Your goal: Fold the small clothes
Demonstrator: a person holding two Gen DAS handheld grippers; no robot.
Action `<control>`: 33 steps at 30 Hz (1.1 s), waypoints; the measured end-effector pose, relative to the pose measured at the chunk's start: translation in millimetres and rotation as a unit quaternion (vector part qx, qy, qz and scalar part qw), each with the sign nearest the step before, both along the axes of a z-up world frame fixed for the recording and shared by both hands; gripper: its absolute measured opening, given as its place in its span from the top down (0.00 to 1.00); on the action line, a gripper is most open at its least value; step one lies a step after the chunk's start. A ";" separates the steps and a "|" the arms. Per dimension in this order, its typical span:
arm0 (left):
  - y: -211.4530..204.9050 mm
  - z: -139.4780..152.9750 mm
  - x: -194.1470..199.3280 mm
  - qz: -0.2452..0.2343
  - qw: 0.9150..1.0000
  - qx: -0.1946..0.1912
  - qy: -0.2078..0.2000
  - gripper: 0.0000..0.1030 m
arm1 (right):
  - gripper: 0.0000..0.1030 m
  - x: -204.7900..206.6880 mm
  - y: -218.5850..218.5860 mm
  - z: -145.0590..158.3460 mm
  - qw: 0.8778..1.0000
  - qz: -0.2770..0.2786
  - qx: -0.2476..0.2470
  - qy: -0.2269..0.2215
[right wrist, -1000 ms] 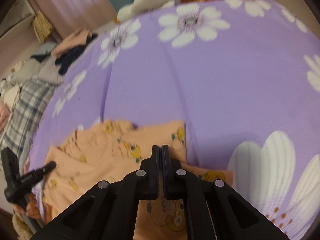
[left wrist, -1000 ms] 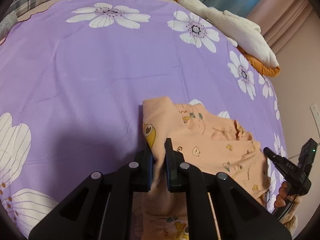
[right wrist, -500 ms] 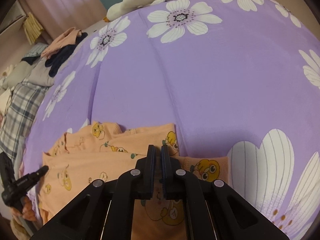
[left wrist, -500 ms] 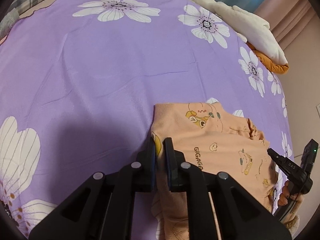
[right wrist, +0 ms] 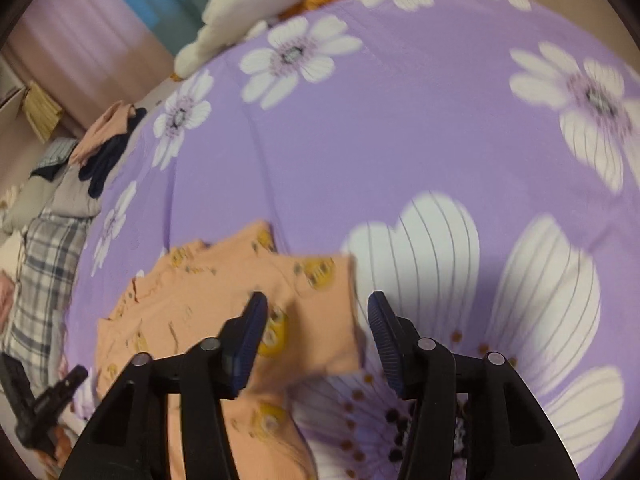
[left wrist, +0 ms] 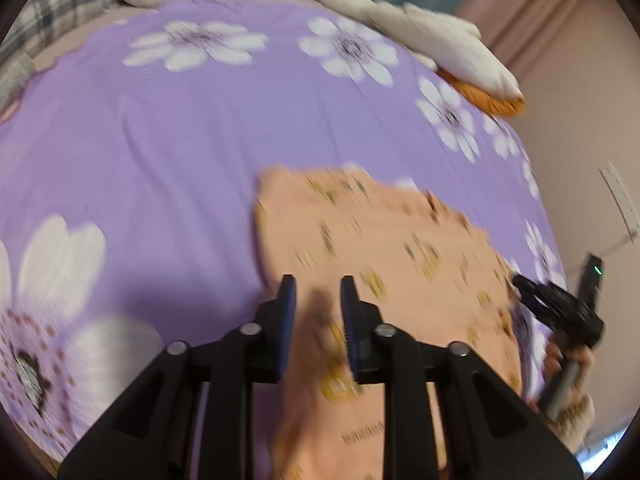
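A: Are both tongs free?
B: Yes — the left gripper (left wrist: pixel 316 300) and right gripper (right wrist: pixel 314 316) stand apart, clamping nothing.
A: And the peach cotton garment with yellow cartoon prints (left wrist: pixel 384 248)?
B: Flat on the purple flowered bedsheet (left wrist: pixel 168 136), just ahead of both, its long axis running across from one to the other — neither looks nearer

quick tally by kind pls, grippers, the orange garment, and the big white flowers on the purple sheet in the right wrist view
hand-held grippers: 2, left and right, both open
orange garment: 1, lying on the purple sheet
big white flowers fully or mostly in the right wrist view: about 6; the blurred edges make this uncertain
total: about 9
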State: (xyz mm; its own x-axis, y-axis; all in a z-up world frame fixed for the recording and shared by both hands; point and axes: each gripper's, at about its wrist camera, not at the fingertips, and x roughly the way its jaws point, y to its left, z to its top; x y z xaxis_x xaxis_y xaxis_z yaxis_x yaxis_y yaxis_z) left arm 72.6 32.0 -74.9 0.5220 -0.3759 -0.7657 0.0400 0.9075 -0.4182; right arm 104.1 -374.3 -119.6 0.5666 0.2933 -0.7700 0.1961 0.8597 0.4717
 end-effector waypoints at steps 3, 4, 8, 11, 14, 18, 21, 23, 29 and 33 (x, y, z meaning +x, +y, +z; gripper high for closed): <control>-14.1 -9.7 -11.6 -0.030 0.999 0.005 0.012 0.75 | 0.53 -3.6 9.4 -0.8 1.000 0.006 -0.014 -0.006; -17.4 -12.3 -14.1 -0.032 0.999 0.013 0.012 0.75 | 0.59 -3.9 13.1 0.1 1.000 0.009 -0.018 -0.007; -21.6 -22.2 -14.7 -0.027 0.999 0.034 0.016 0.76 | 0.83 -7.5 20.3 1.3 0.999 0.011 -0.036 -0.011; -18.6 -28.7 -13.9 -0.016 0.998 0.048 0.021 0.86 | 0.90 -15.8 16.2 7.1 0.999 -0.004 -0.033 -0.021; -13.6 -35.0 -13.7 -0.006 0.998 0.049 0.027 0.88 | 0.93 -27.1 8.9 9.5 0.999 -0.017 -0.027 -0.033; -9.5 -36.9 -14.6 0.001 0.999 0.036 0.029 0.88 | 0.94 -26.8 5.3 -6.1 0.999 -0.021 -0.026 -0.013; -10.2 -30.6 -21.1 0.000 0.999 0.038 0.023 0.87 | 0.94 -28.5 10.8 0.3 0.998 -0.020 -0.049 -0.021; -4.8 -23.4 -29.6 0.003 0.999 0.031 0.020 0.67 | 0.93 -36.6 14.7 10.1 0.998 -0.013 -0.052 -0.034; 13.4 -13.0 -63.6 0.004 1.000 0.015 0.016 0.52 | 0.60 -78.5 17.9 25.7 0.998 0.018 -0.024 -0.060; 15.1 -25.9 -87.4 -0.006 0.999 0.004 0.046 0.52 | 0.56 -109.0 28.3 18.8 0.997 0.058 -0.018 -0.043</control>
